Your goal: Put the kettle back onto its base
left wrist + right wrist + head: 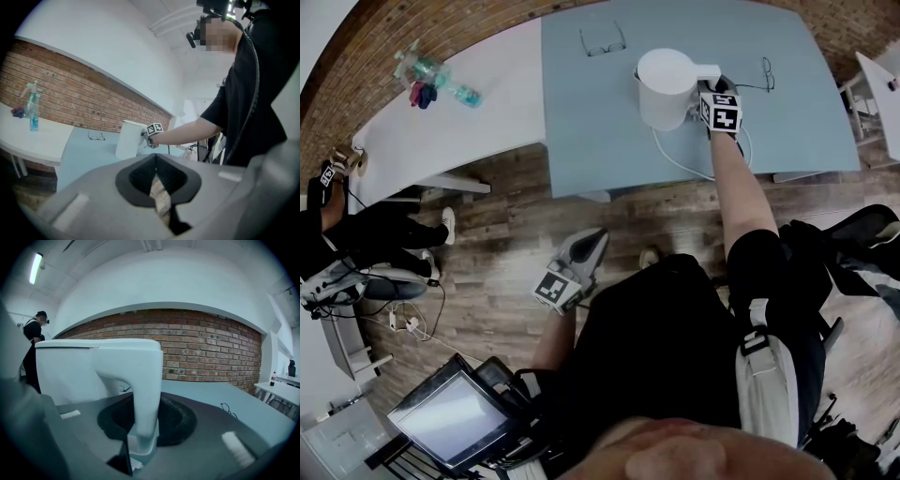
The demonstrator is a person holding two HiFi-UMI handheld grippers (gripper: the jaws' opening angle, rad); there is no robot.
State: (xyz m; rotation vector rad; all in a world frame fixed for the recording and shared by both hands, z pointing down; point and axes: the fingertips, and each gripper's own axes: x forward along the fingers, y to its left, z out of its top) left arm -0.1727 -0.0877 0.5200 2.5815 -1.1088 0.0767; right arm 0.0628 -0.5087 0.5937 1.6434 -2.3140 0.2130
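The white kettle (664, 89) stands on the blue-grey bench (581, 131), near its far edge. Its handle (147, 380) points to the person's right. The right claw (710, 88) is clenched on this handle: in the right gripper view the handle goes straight down between the two dark pads, and they press on it from both sides. The right forearm (733, 183) reaches over the near edge of the bench to the kettle.

A white cable (675, 157) lies on the bench in front of the kettle and bends round under the right claw. A dark round part shows just behind the claw's marker cube (721, 111); I cannot tell whether it is the base, or whether the kettle sits on it.

The left claw (596, 238) hangs low over the wooden floor (497, 216), well apart from the bench. Its jaws are together and nothing is between them; only a thin strip of floor shows through them in the left gripper view.

One pair of glasses (602, 42) lies on the bench to the left of the kettle, beyond it, and a second pair (767, 73) lies to the right. On the white bench (441, 131) beside it, a plastic bottle (433, 75) lies on its side.
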